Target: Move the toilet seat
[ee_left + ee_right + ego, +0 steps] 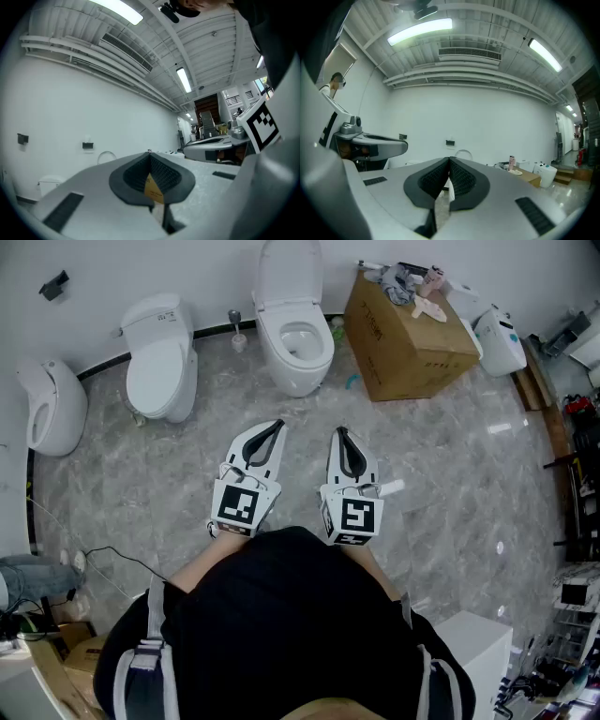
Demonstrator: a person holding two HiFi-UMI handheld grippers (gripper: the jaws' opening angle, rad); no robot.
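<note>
In the head view a white toilet stands against the far wall with its seat and lid raised upright and the bowl open. My left gripper and right gripper hover side by side over the grey marbled floor, well short of that toilet, both pointing toward it. Both are shut with nothing between the jaws. In the left gripper view the shut left gripper points at the white wall. The right gripper, also shut, faces the same wall, with the raised lid peeking above it.
A second toilet with its lid down stands to the left, and a wall urinal farther left. A toilet brush sits between the toilets. A cardboard box with clutter lies right of the open toilet. Cables run at the lower left.
</note>
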